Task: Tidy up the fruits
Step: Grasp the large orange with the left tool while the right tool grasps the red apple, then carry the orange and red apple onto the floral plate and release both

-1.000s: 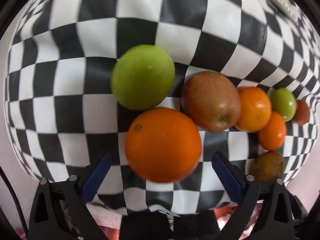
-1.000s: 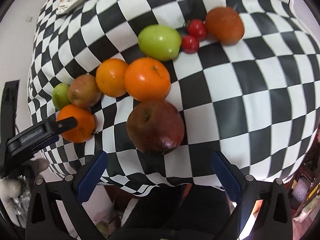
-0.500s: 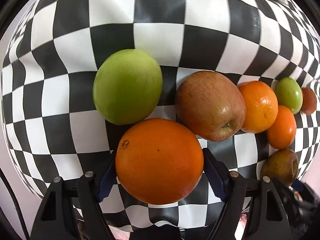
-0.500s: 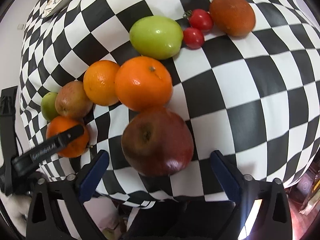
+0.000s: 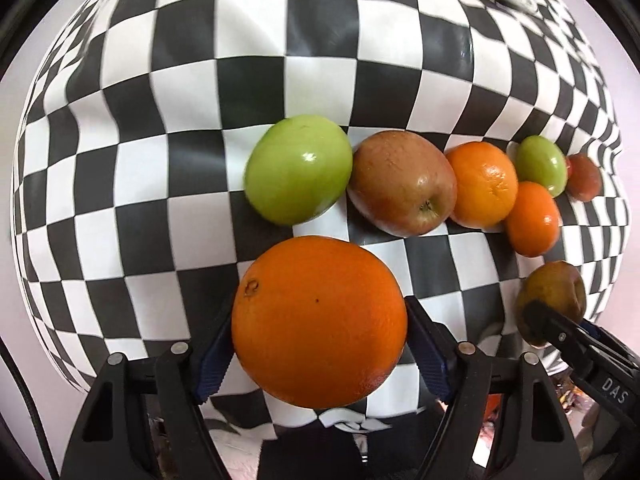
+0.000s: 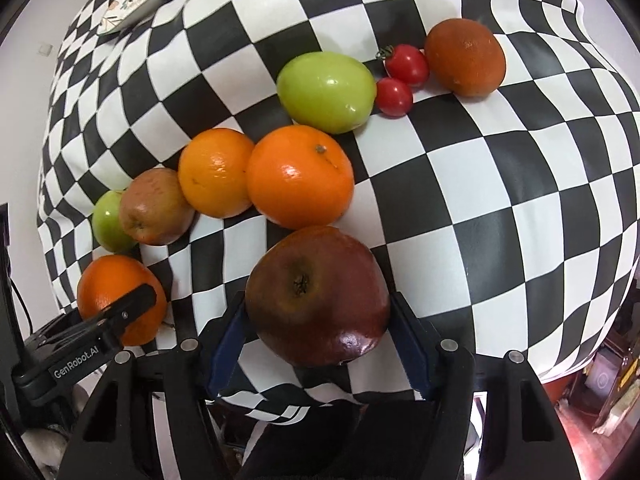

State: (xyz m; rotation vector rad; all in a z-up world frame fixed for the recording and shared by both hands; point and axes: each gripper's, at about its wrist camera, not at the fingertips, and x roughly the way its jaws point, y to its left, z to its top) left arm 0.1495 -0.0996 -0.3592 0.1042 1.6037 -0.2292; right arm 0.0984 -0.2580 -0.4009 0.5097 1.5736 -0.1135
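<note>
A large orange (image 5: 320, 328) sits between the blue pads of my left gripper (image 5: 318, 320), which is shut on it, a little apart from the fruit row on the checkered cloth (image 5: 280, 80). In the right wrist view the same orange (image 6: 108, 284) shows at lower left with a left finger across it. My right gripper (image 6: 318, 304) is closing on a dark red apple (image 6: 316, 292), and both pads touch its sides. That apple (image 5: 556, 292) appears at the right edge of the left wrist view.
In a row on the cloth lie a green apple (image 5: 298, 168), a red-brown apple (image 5: 402, 184), two oranges (image 5: 482, 184), another green apple (image 6: 326, 90), two cherry tomatoes (image 6: 406, 64) and a brown fruit (image 6: 464, 56). A patterned tray (image 6: 132, 4) lies at the far edge.
The left jaws closed onto the orange, which has come away from the green apple. The right jaws drew in from wide open to the sides of the dark red apple.
</note>
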